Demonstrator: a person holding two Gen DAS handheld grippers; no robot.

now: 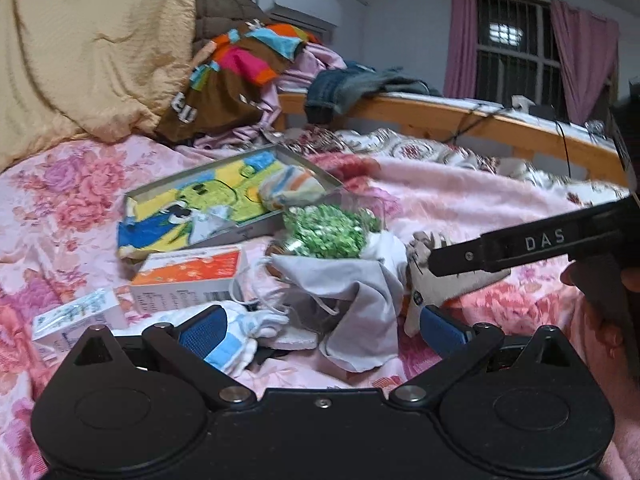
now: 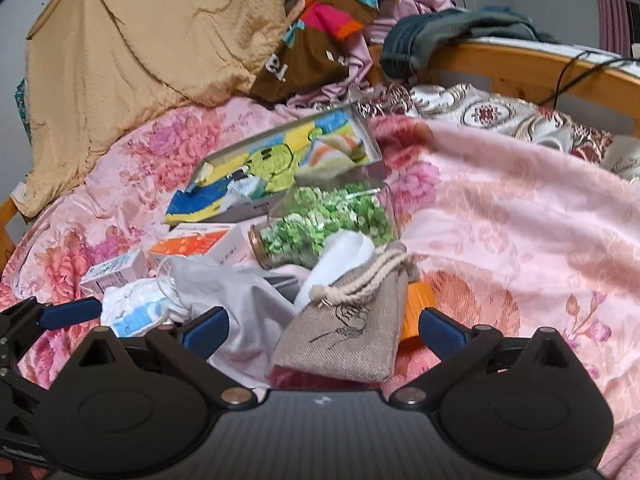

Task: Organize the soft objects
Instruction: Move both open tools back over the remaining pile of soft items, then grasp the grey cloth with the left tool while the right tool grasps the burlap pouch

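The bed (image 2: 500,220), covered in a pink floral blanket, is filling both views, with a tan quilt (image 2: 140,40) heaped at 11 o'clock and a pile of bright clothes (image 2: 332,24) sitting at 12 o'clock against the wooden frame (image 2: 520,68). At the centre, a shallow grey box (image 1: 236,232) is holding a yellow and blue cartoon cloth (image 1: 192,208) and a rolled striped sock (image 1: 292,190). A clear jar of green bits (image 2: 324,224) is lying on its side just below it, beside an orange and white carton (image 1: 188,276). A grey cloth (image 2: 244,308) is sprawling in front of the jar. A burlap drawstring pouch (image 2: 352,328) is lying between the right gripper's (image 2: 324,330) blue-padded fingers (image 2: 440,330), its jaws standing wide apart and not touching the pouch. A small white and blue sock (image 1: 240,336) is resting against the left finger of the left gripper (image 1: 324,330), whose jaws are also spread apart. A small white box (image 1: 76,316) is sitting at 9 o'clock.
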